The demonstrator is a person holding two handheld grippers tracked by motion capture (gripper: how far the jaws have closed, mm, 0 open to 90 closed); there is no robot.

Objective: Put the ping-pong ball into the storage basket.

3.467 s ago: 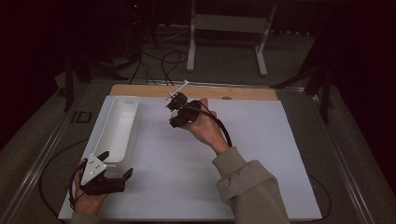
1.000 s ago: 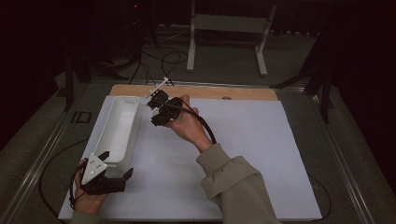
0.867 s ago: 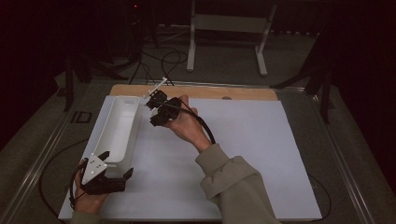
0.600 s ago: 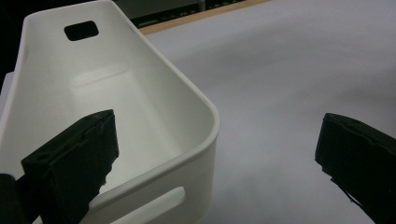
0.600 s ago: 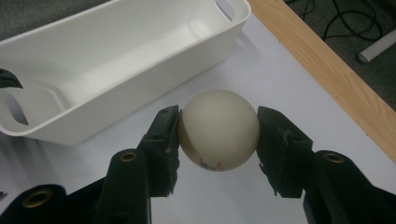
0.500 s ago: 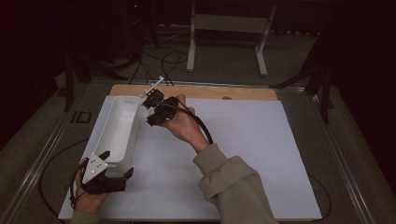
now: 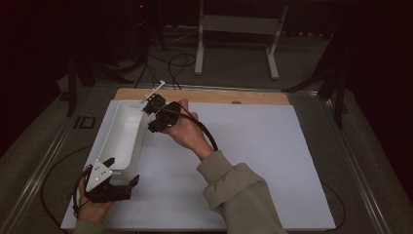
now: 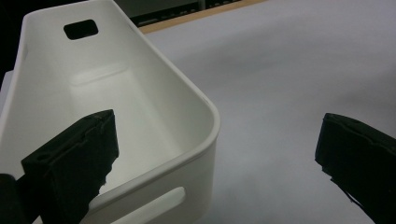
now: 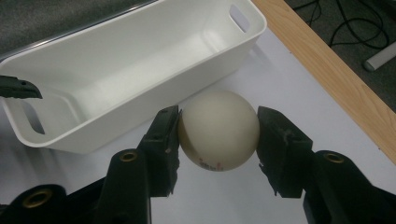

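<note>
A cream-white ball [image 9: 218, 135] with small red print sits between the jaws of my right gripper [image 9: 218, 116], which is shut on it. In the high view that gripper [image 7: 152, 113] hovers beside the far right corner of a long white bin [image 7: 122, 136]. The bin [image 9: 140, 60] is empty, with handle slots in its end walls. My left gripper [image 7: 122, 178] rests at the bin's near end with its jaws wide open. In the left gripper view [image 8: 215, 163] one jaw stands over the bin's inside and the other over the mat, with the bin's near corner [image 8: 205, 126] between them, untouched.
A white mat [image 7: 253, 156] covers the table. A wooden strip [image 7: 219, 96] runs along its far edge. Beyond the table, cables and a metal stand [image 7: 238, 29] lie on the dark floor. Metal rails border the table's left and right sides.
My right gripper has carried the ball leftward from the table's middle to the bin's far right corner. The left gripper has stayed at the bin's near end.
</note>
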